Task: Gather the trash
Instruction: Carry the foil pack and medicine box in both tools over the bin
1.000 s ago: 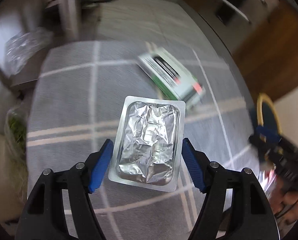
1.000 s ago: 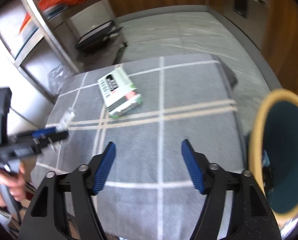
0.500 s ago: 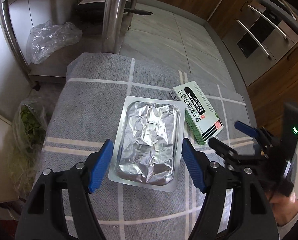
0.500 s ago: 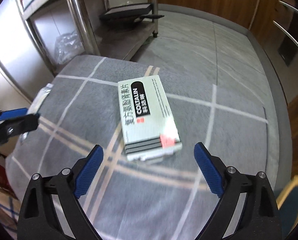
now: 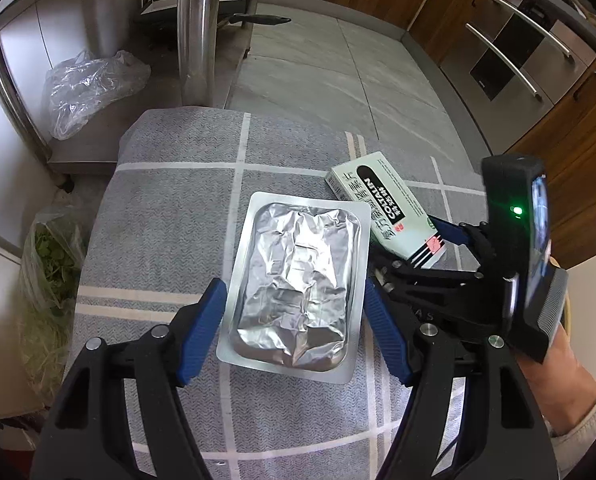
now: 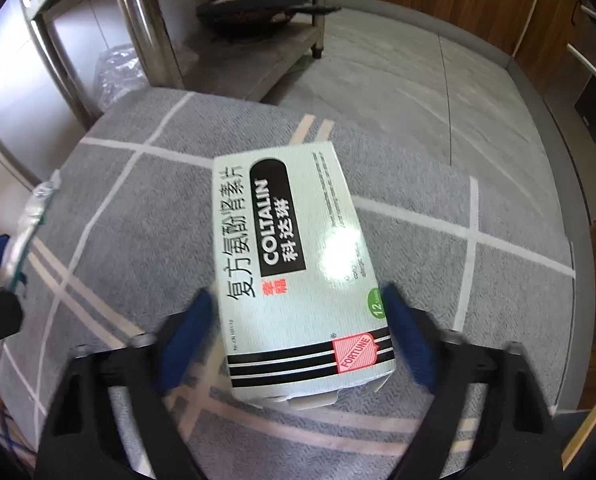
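A: While the left hand-held gripper [image 5: 293,328] keeps its blue pads pressed to both long edges of the foil blister pack [image 5: 295,290], that piece of trash is secured, foil side up, above the grey checked cloth [image 5: 169,208].

B: And the right hand-held gripper [image 6: 298,336]? Its pads straddle the near end of the medicine box [image 6: 293,264], one on each side, close against the cardboard. There's motion blur on them, so I can't tell whether they've actually clamped.

A: From the left camera that box lies on the cloth just right of the blister pack, almost touching its far corner, with the right tool coming in from the side.

B: Makes sense to me: gripping across the narrow width gives the pads flat faces to bite on.

A: Beyond the box, past the cloth's far edge, there's tiled floor, a steel post and a crumpled clear plastic bag [image 5: 91,88] on a low shelf. Left of the blister pack, a bag of greens [image 5: 51,264].

B: My guess is both items go to a bin next.
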The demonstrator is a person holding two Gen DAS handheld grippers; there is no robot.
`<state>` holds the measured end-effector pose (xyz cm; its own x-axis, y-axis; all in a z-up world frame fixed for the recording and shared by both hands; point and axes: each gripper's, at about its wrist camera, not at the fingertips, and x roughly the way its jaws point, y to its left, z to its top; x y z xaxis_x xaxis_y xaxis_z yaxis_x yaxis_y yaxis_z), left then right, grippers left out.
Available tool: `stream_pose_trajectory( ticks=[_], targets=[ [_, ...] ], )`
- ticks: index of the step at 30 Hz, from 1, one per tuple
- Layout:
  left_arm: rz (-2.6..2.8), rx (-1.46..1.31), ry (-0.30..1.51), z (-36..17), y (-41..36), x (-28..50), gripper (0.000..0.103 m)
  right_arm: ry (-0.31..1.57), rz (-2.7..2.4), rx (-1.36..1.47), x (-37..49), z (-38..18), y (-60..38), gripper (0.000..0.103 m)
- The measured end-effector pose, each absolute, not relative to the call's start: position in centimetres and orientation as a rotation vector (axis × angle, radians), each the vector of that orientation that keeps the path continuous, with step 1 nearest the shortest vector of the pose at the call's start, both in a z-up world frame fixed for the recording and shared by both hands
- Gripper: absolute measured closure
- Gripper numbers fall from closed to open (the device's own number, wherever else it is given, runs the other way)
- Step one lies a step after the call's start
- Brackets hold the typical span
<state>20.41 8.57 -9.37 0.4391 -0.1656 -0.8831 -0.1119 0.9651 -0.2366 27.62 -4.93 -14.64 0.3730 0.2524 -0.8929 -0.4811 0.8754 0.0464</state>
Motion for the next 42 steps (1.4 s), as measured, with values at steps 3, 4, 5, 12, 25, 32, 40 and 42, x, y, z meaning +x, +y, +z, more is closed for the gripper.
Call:
stream_pose_trajectory(
  ticks=[3,4,5,12,25,32,40,42],
  targets=[
    [-0.029,-0.273,1.118,-9.3,8.3,20.4,0.034,1.094,0.493,-0.208,26.6,-14.1,-5.5,0.028],
    [-0.03,-0.273,1.117,-9.2,8.3,20.4,0.034,1.092,0.49,-0.205,26.1,-13.7,-5.9,0.028],
    [-0.032,-0.271,1.115,-9.2,8.2,20.3,0.034,1.091,0.487,-0.197,25.7,-13.4,-6.2,0.028],
    [-0.075,-0.261,1.092,-8.1,6.5,20.1,0.034,1.042,0.444,-0.123,20.9,-8.8,-10.9,0.028],
    [-0.251,-0.196,1.018,-3.7,-1.6,18.7,0.034,0.944,0.261,-0.015,11.7,-1.9,-23.6,0.028],
    [-0.355,-0.164,1.018,-2.8,-7.2,18.2,0.034,0.908,0.152,0.096,8.2,-1.3,-29.7,0.028],
    [-0.463,-0.121,1.014,-2.2,-13.5,18.1,0.034,0.889,0.074,0.168,6.6,-1.8,-33.9,0.028],
    [-0.486,-0.112,1.016,-2.1,-14.8,17.9,0.034,0.888,0.059,0.171,6.1,-1.9,-34.6,0.028]
  ],
)
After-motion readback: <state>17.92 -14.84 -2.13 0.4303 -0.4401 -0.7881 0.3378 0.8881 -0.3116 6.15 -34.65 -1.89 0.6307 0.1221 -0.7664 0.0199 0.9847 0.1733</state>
